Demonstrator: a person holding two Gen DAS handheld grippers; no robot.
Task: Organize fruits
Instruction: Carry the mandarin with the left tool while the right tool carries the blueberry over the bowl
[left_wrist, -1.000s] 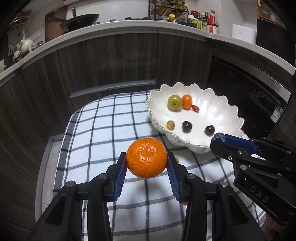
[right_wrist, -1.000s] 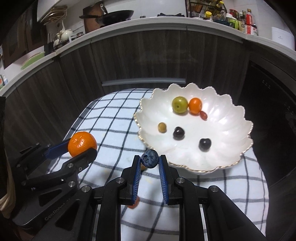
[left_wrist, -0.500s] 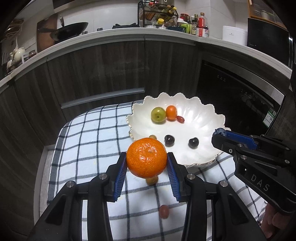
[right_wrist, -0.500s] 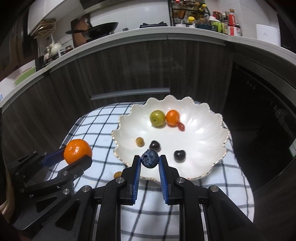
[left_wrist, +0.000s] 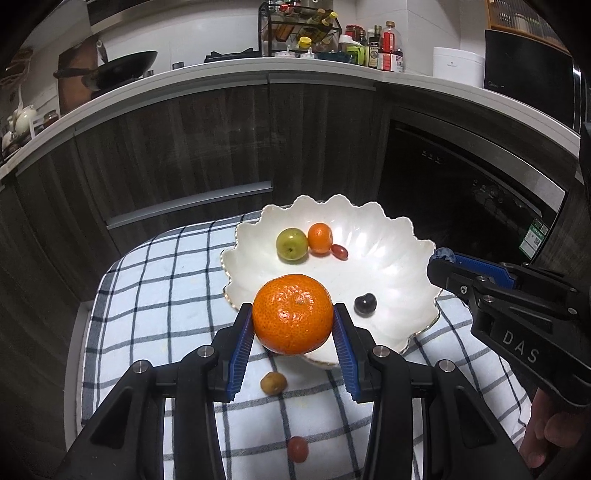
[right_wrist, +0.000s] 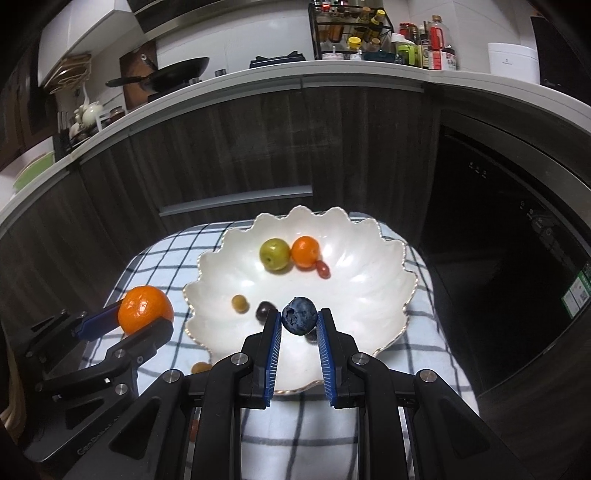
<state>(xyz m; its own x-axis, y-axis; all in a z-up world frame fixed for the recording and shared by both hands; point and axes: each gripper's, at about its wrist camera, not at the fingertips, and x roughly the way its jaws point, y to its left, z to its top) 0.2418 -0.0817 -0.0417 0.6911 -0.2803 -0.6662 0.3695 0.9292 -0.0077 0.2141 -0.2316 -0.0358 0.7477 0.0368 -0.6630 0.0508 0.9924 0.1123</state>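
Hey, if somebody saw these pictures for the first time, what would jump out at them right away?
The big orange mandarin clamped in the left tool, at the near rim of the scalloped white bowl on the checked cloth. Next, the dark blueberry pinched in the right tool over the bowl. Two small fruits, one yellowish and one red, lie loose on the cloth.

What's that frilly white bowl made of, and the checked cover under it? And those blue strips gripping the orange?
The bowl looks like glazed ceramic: glossy white with reflections and a thin gold scalloped rim. The checked cover seems a soft woven cloth, matte and draping over the edges. The blue strips on the left gripper jaws look like ridged rubber or plastic; I can't tell which.
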